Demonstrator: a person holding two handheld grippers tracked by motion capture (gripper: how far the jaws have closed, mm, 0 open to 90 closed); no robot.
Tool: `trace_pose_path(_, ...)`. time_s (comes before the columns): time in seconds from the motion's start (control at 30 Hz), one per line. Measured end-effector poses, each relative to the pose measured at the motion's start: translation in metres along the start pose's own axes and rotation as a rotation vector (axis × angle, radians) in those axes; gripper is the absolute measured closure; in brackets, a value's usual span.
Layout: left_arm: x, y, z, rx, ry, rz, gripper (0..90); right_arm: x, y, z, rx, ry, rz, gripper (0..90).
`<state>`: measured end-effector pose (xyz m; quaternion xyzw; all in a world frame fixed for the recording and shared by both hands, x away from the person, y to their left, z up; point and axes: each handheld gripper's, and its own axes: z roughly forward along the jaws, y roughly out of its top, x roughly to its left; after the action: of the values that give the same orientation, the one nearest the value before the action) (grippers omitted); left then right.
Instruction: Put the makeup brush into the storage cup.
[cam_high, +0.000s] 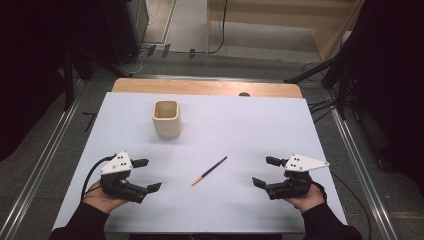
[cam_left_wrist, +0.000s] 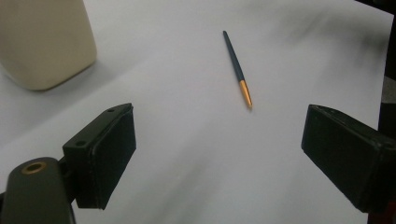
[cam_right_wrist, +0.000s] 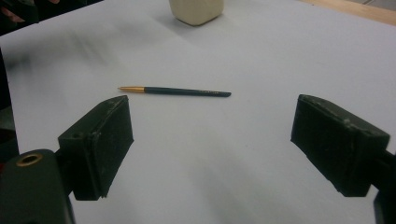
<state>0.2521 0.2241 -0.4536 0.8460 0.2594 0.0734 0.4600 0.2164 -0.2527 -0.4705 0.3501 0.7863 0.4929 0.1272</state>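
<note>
Surface: rectangular, covered by a white sheet; a strip of bare wood shows along the far edge. Items lying directly on it: one cream cup, square with rounded corners, upright, open top, standing toward the far left corner, well apart from the rest; one slim pen, dark barrel with an orange-gold tip, lying flat and slantwise near the middle, tip toward the near edge

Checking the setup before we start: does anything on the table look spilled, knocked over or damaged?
Nothing stands out. The beige cup stands upright on the white table cover, and the dark pen with an orange tip lies flat, apart from it.
</note>
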Motion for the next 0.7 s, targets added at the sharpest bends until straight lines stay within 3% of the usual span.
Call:
trace_pose_path(0.53,-0.0014,-0.0002,0.0011,-0.006,-0.013,0.012,11.1,0.0000,0.0000,-0.0010,-0.007,0.005,0.008,13.3)
trace_pose_path(0.7,-0.0009,0.0003,0.0011,0.004,-0.017,-0.016,11.0,0.0002,0.0000,-0.0007,-0.008,0.007,0.010,13.3)
